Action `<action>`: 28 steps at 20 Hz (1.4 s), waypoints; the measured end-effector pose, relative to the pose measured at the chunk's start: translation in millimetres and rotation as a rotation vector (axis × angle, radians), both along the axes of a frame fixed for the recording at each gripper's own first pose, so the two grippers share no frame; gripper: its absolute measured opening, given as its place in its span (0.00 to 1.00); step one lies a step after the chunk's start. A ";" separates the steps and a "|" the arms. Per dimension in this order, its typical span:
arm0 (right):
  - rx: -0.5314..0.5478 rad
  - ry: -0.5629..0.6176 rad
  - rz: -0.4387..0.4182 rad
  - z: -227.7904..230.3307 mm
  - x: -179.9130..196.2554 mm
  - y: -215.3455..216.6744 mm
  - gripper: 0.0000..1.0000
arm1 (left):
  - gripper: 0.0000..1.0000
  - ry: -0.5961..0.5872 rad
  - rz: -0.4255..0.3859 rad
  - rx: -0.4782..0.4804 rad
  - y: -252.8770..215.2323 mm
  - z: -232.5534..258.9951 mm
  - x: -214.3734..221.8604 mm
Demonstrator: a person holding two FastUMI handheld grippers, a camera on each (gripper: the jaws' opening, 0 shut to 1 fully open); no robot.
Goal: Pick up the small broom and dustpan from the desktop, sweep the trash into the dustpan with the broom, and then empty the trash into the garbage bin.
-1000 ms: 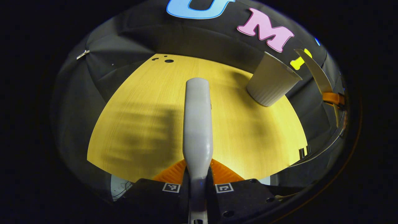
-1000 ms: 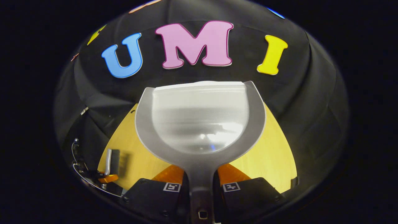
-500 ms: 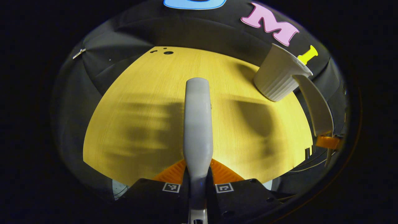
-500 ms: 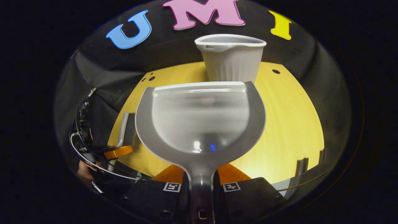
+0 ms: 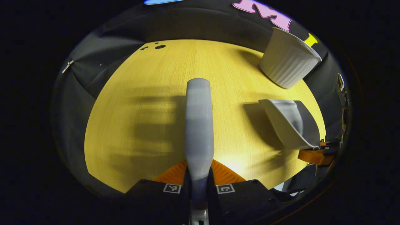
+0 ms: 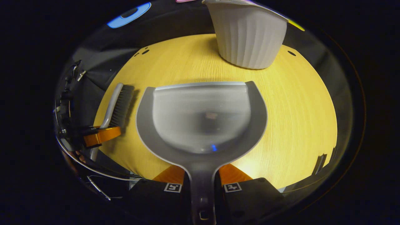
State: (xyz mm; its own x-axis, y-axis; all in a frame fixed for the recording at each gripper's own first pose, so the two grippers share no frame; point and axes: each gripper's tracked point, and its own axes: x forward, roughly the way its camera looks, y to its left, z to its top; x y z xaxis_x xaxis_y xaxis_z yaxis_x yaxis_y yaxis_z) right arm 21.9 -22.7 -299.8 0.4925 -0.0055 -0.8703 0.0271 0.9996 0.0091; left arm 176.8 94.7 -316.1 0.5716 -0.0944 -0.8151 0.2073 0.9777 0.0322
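You're looking down on a yellow wood-grain desktop (image 5: 150, 103), its grain running away from you toward the black cloth wall. On it stands a white ribbed garbage bin (image 6: 248, 39), upright, close to the far edge. Left of the bin, by that far edge, you've got small dark holes (image 6: 145, 51) in the wood; just right of the bin, another hole (image 6: 291, 53). Broad shadows fall across the near half.

Both views look down, close, over the shared yellow table (image 5: 150, 103) and ribbed bin (image 6: 250, 37).
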 end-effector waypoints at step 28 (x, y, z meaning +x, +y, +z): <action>-0.032 -0.465 -0.006 157.0 24.8 18.4 0.99 | 0.96 -0.451 -0.026 -0.119 -36.9 168.3 -48.6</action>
State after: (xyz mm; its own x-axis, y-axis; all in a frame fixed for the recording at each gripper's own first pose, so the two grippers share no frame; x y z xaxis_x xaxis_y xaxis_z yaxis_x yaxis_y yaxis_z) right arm 46.8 -4.3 -142.8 0.8300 -0.0327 -0.5568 0.0333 0.9994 -0.0090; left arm 128.2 57.7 -147.8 0.8626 -0.1910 -0.4685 0.2229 0.9748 0.0130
